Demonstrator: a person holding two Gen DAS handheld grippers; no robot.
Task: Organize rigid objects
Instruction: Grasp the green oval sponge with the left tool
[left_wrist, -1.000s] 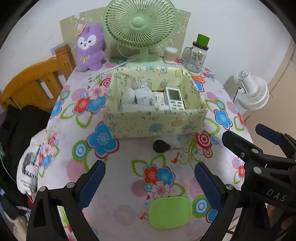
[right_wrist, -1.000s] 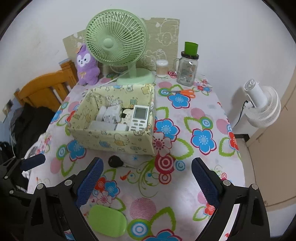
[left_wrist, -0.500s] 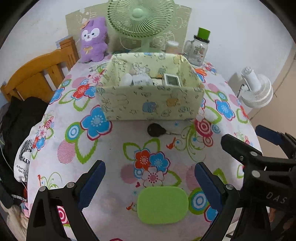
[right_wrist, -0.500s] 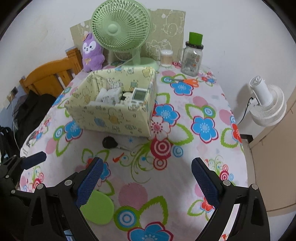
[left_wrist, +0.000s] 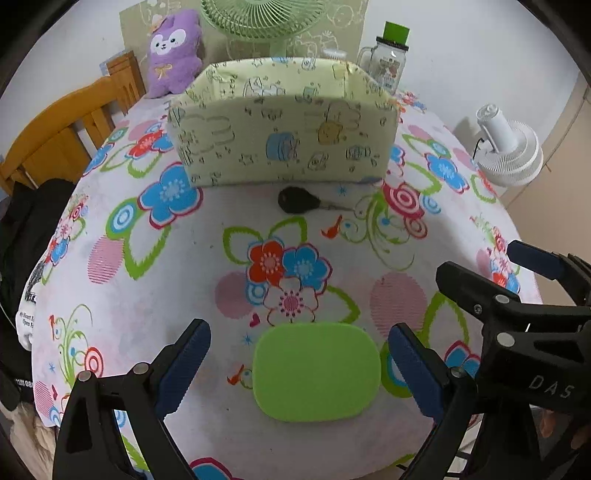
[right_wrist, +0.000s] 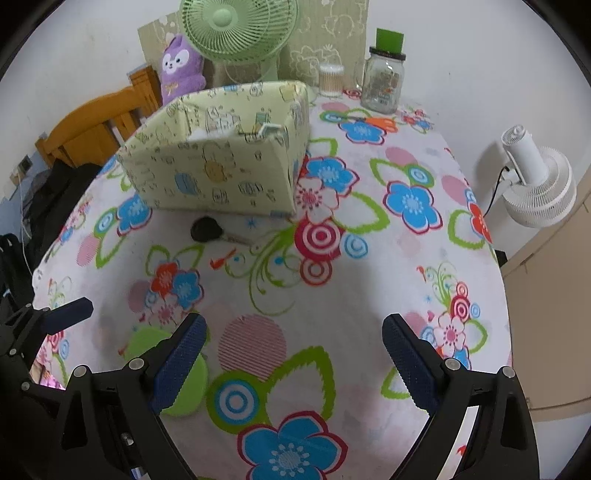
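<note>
A flat green rounded pad (left_wrist: 317, 371) lies on the floral tablecloth, between the open fingers of my left gripper (left_wrist: 301, 363), which hovers low over it. It also shows partly hidden in the right wrist view (right_wrist: 188, 384). A black key (left_wrist: 297, 199) lies in front of the pale green patterned box (left_wrist: 284, 147); both show in the right wrist view too, key (right_wrist: 207, 229) and box (right_wrist: 218, 173). My right gripper (right_wrist: 293, 362) is open and empty over the cloth, to the right of the left one.
A green desk fan (right_wrist: 236, 29), a purple plush toy (left_wrist: 173, 51), a glass jar with green lid (right_wrist: 384, 77) and orange scissors (right_wrist: 380, 122) stand at the table's back. A wooden chair (left_wrist: 55, 136) is at left, a white fan (right_wrist: 535, 184) off the right edge.
Both grippers have come down lower and nearer the table. The green pad now lies between the left gripper's fingers. The box contents have dropped out of sight behind its wall.
</note>
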